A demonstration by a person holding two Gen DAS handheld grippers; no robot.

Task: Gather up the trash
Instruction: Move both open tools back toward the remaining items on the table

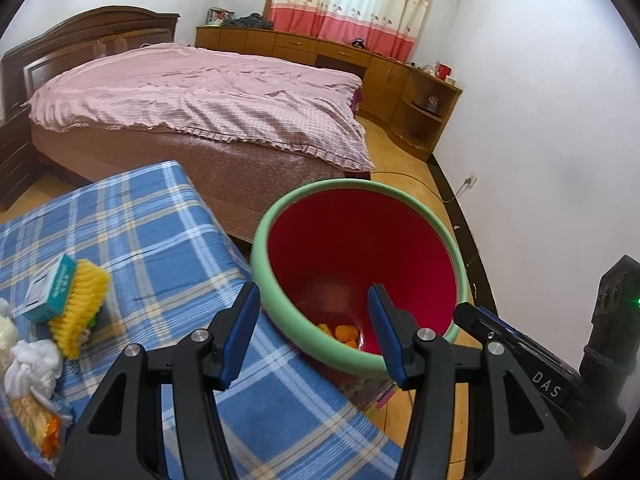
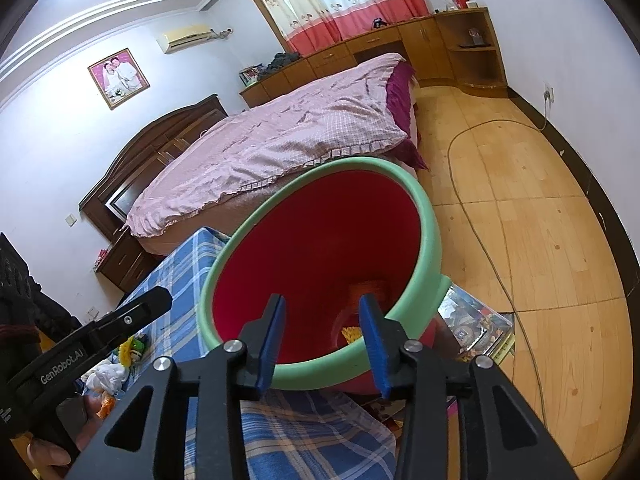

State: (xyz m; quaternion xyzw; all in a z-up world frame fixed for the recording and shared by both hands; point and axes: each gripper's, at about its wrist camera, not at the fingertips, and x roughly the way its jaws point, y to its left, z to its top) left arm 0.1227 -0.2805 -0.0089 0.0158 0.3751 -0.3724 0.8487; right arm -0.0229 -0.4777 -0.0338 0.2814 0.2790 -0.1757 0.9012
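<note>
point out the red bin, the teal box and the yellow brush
red bin (image 1: pixel 304 328), left wrist view, on its green rim, near side
teal box (image 1: pixel 52 292), left wrist view, on its teal side face
yellow brush (image 1: pixel 82 312), left wrist view, on its yellow bristles

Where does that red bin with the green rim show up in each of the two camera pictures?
Left wrist view: the red bin sits lower centre-right, beside the blue plaid cloth, behind the open left gripper.
Right wrist view: the bin fills the centre, behind the open right gripper.
Shared landmark: the pink bed behind it.
</note>
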